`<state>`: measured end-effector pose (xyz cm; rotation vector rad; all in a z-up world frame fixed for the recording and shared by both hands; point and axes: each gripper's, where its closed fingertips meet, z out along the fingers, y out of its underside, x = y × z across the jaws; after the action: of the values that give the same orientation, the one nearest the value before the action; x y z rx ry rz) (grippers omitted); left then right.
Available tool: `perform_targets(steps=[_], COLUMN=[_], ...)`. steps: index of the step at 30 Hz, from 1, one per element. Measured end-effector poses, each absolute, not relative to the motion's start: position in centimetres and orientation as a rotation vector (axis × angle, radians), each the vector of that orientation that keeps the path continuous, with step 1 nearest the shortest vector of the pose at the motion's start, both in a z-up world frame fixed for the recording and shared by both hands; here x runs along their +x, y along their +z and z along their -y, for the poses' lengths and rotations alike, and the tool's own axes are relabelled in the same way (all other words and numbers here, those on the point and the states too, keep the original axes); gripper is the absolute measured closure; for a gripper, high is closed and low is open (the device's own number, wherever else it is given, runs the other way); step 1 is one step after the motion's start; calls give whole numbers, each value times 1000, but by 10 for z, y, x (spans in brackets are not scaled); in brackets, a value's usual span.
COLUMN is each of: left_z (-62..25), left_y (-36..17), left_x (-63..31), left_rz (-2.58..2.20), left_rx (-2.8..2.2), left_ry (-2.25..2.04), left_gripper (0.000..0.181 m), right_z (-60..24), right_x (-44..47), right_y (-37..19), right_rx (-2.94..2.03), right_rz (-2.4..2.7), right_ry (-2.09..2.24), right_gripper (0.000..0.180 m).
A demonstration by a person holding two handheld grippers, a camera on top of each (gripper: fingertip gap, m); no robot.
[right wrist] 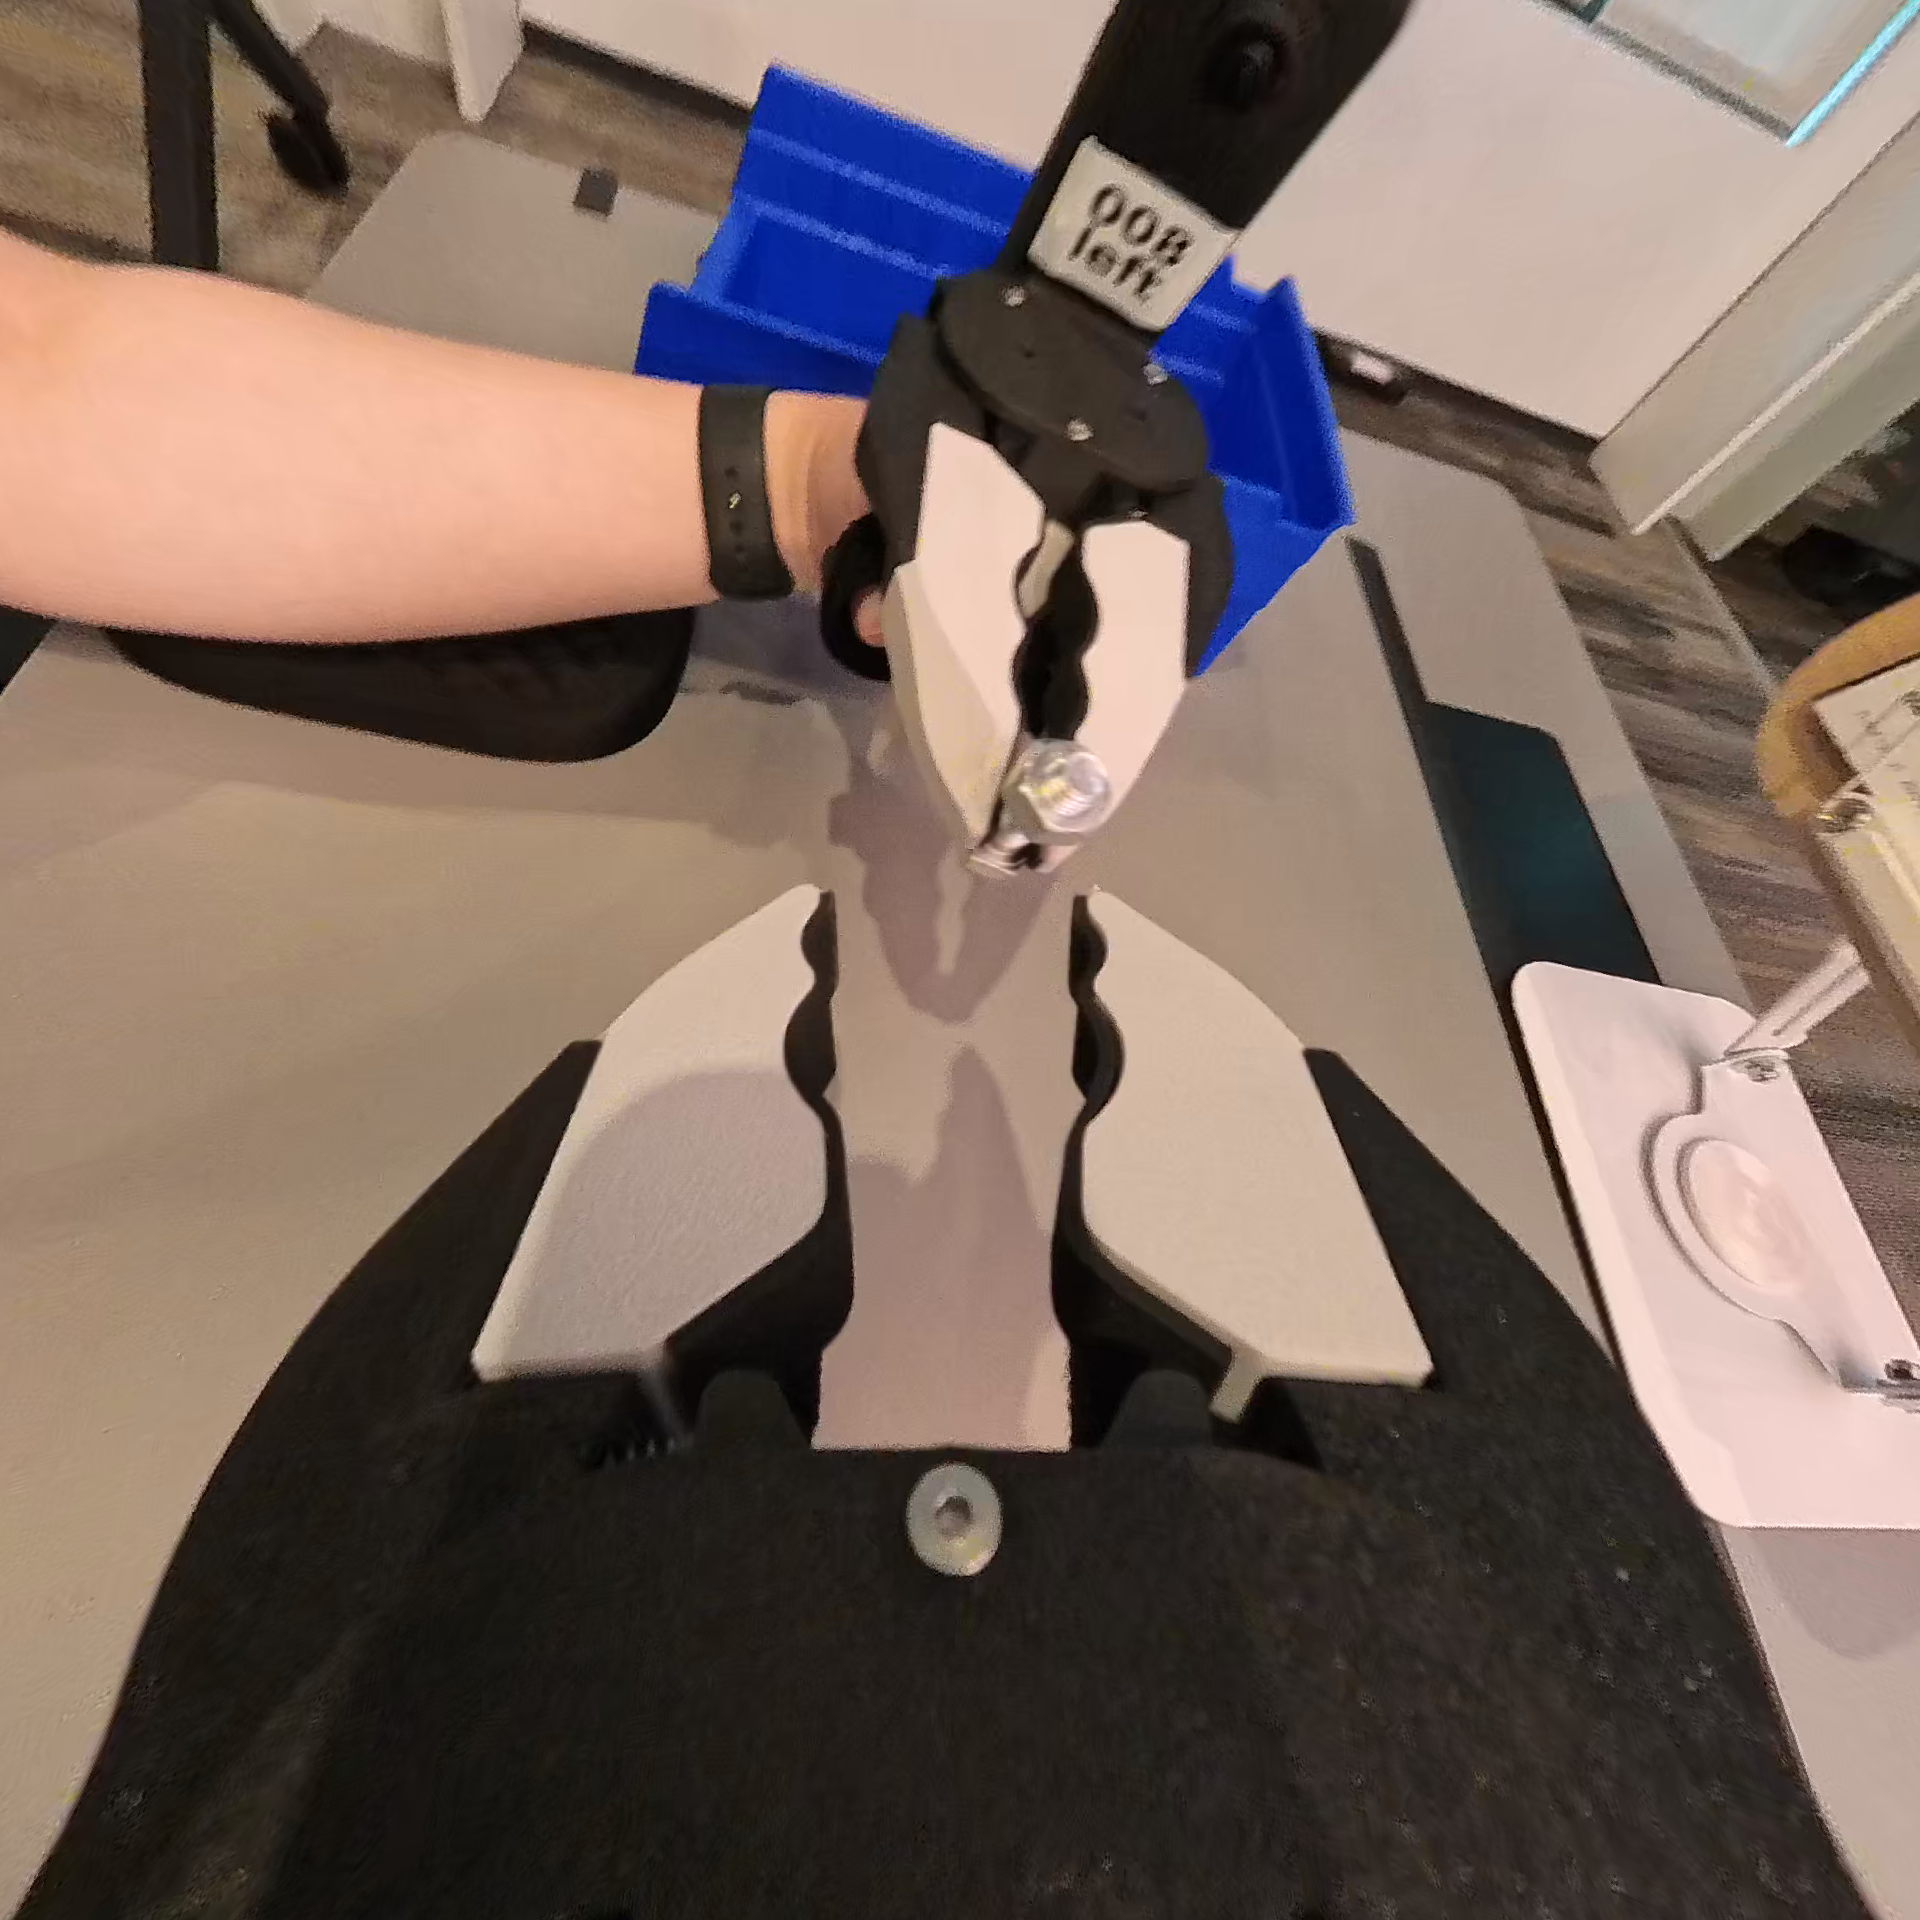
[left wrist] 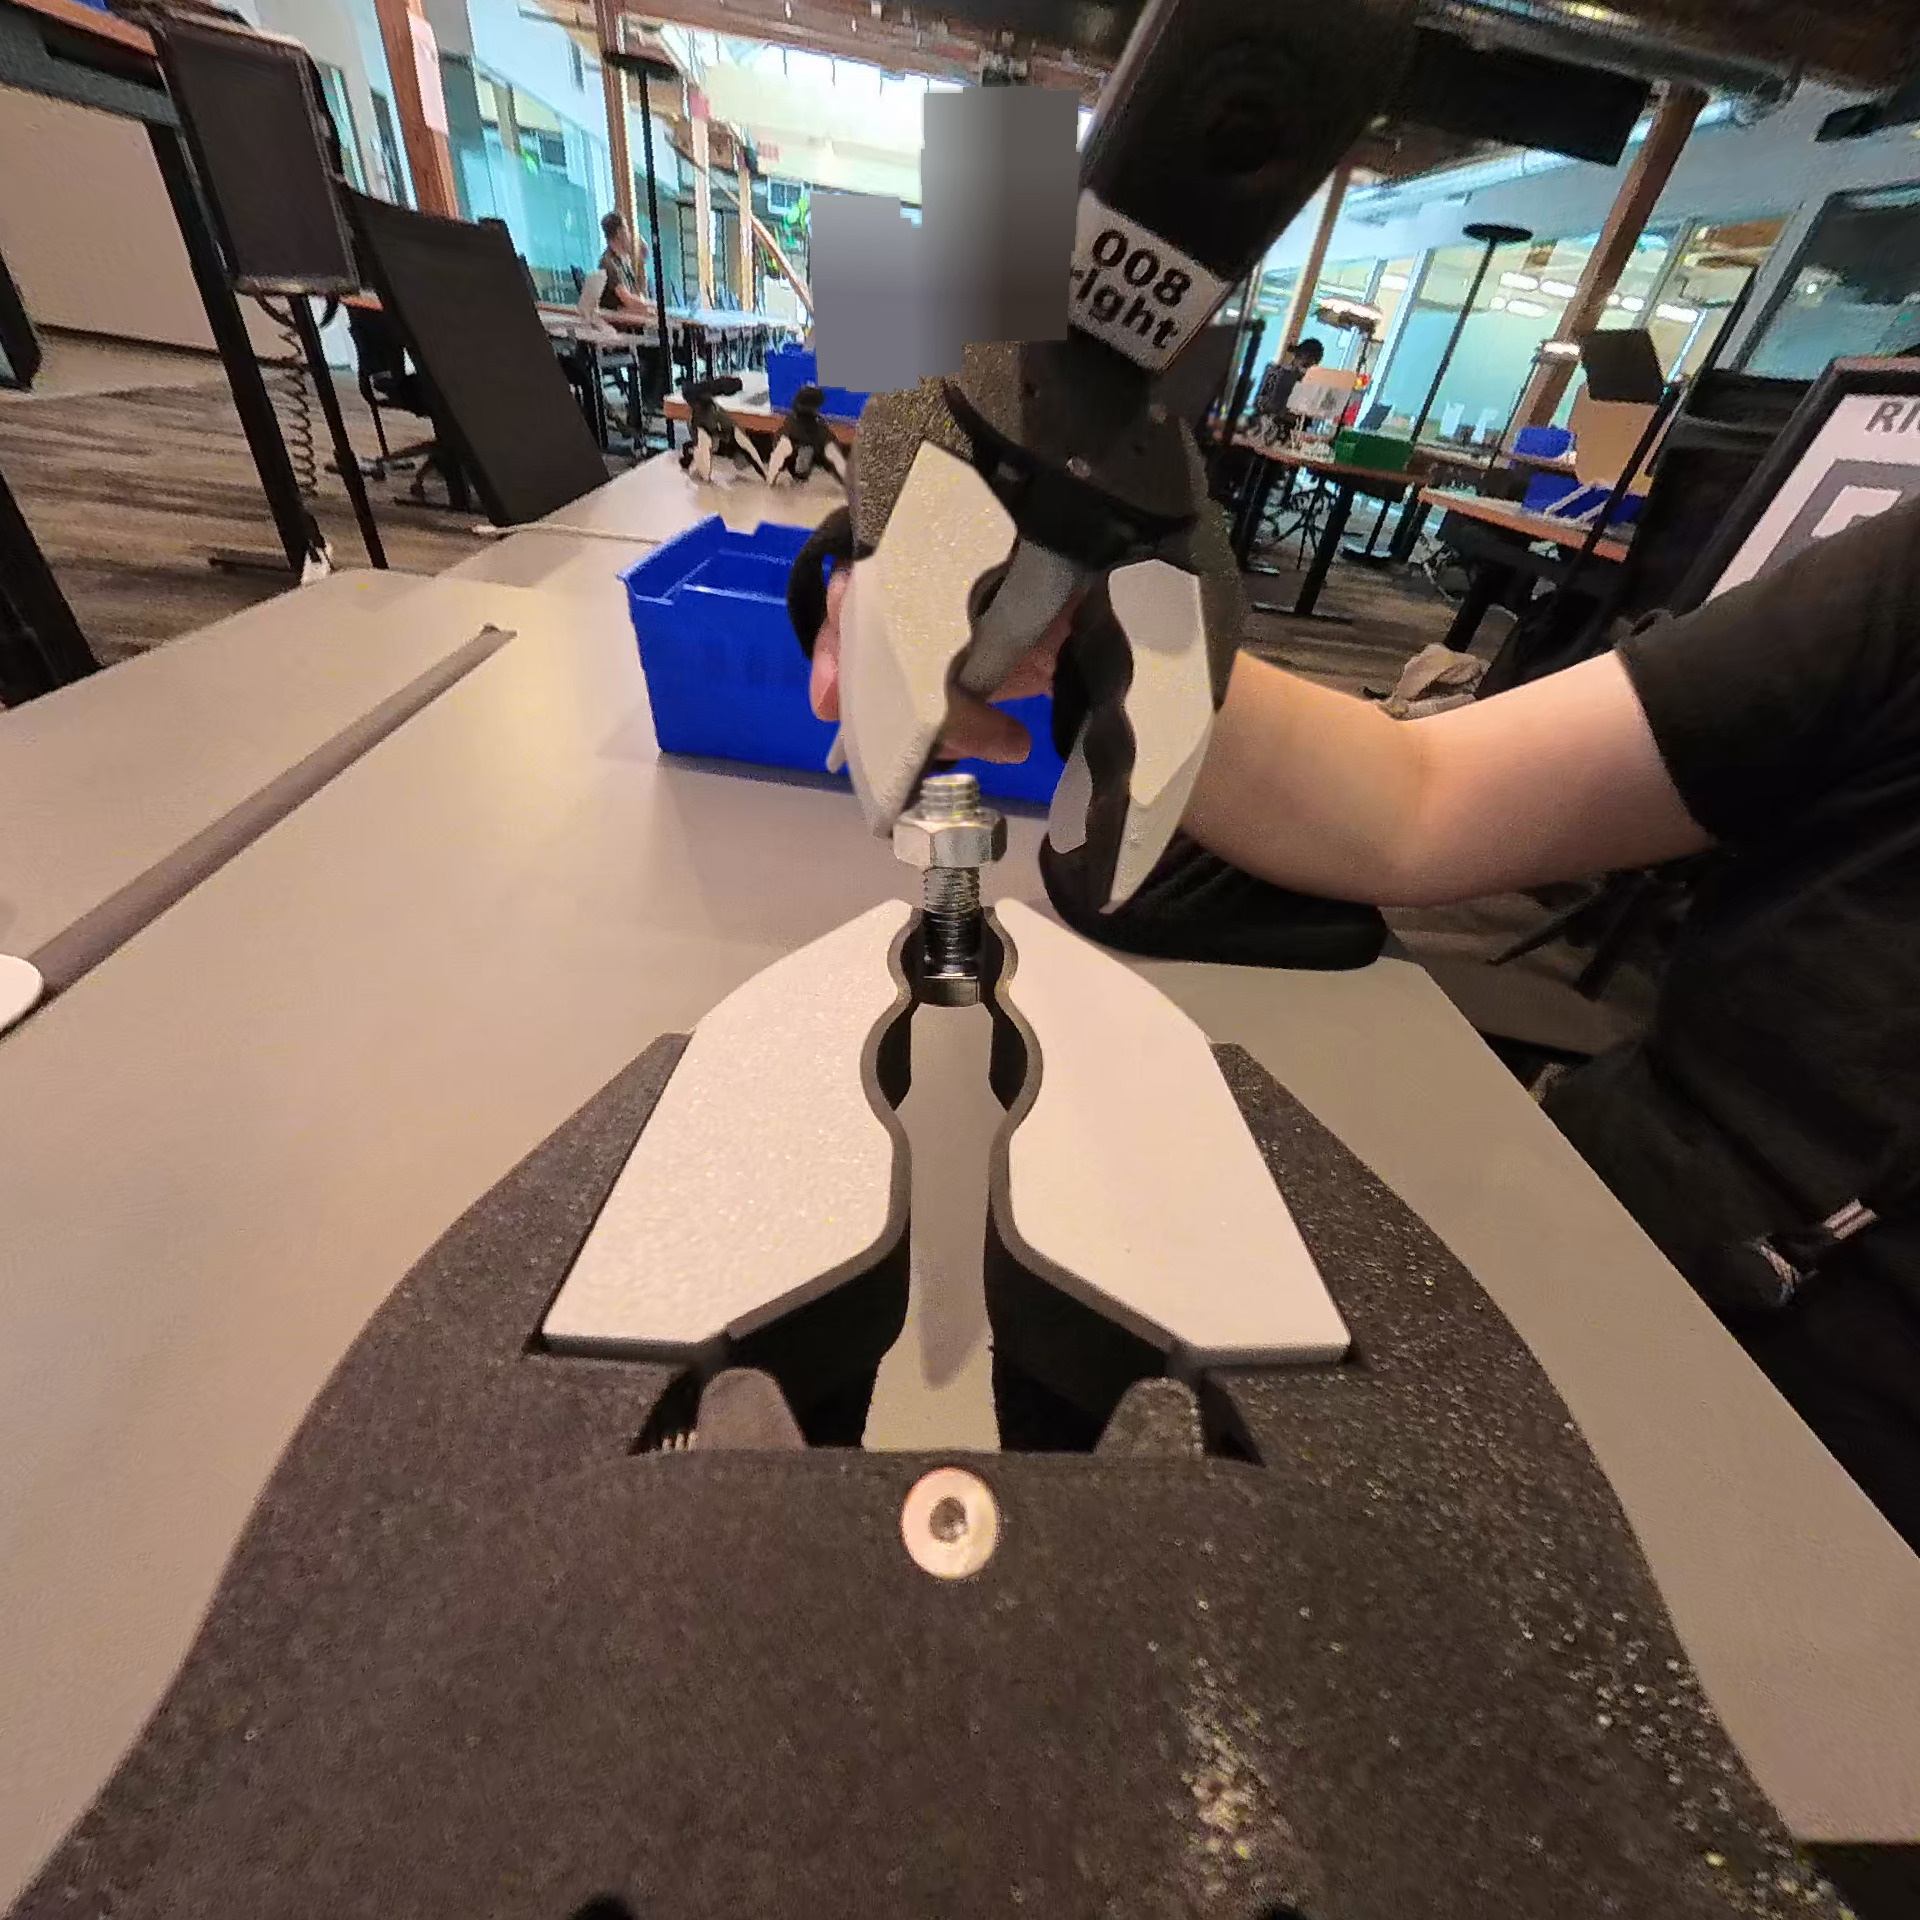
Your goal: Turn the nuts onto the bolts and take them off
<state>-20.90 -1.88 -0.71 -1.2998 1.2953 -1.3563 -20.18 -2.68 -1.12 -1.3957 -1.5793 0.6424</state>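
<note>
The left gripper [left wrist: 951, 940] is clenched on the lower end of a bolt [left wrist: 951, 914], which stands upright between its fingertips above the grey tabletop [left wrist: 364, 935]. A hex nut [left wrist: 949, 836] sits threaded near the bolt's top, with a short length of thread showing above it. The right gripper [left wrist: 997, 821] is released, its jaws spread apart; one white finger [left wrist: 914, 644] hangs down touching or just beside the nut's left side, the other stands off to the right, apart from the nut.

Behind the bolt, toward the tabletop's far edge, stands a blue bin [left wrist: 717, 634], close behind the right gripper and the hand holding it. A black padded rest [right wrist: 416, 686] lies under the forearm, between the bin and the tabletop's near side. In the right wrist view a white plate [right wrist: 1704, 1236] with a small metal fitting lies at the tabletop's right edge, well apart from the bolt, and a round tan container [right wrist: 1839, 727] sits beyond that edge.

A dark slot [left wrist: 270, 800] runs along the tabletop to the left. Between it and the bolt the grey surface is bare, and the same holds for the stretch under the two grippers. Farther off are desks, chairs and a seated person [left wrist: 620, 265].
</note>
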Motion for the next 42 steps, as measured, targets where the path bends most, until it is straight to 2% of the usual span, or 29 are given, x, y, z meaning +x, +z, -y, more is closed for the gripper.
perform_targets(steps=[3, 6, 15, 24, 38, 42], left_z=[19, 19, 16, 15, 11, 10], left_y=[-2, 1, 4, 7, 5, 5], left_x=[-210, -211, -211, -212, -210, -210], left_rz=[-1275, -1267, -1238, -1225, -1210, -1208], left_rx=[-1275, -1263, -1249, -1234, -1247, -1246], left_ry=[-1366, -1376, -1370, -1360, -1342, -1340], left_gripper=[172, 172, 172, 171, 171, 171], right_z=[18, 17, 14, 10, 5, 4], right_x=[-208, -215, -223, -225, -228, -229], right_y=[4, 17, 20, 21, 18, 17], right_rx=[-1353, -1306, -1308, -1320, -1343, -1346], right_rz=[1442, 1313, 1185, 1129, 1107, 1096], right_ry=[722, 891, 1098, 1125, 1097, 1090], right_gripper=[134, 139, 146, 159, 156, 160])
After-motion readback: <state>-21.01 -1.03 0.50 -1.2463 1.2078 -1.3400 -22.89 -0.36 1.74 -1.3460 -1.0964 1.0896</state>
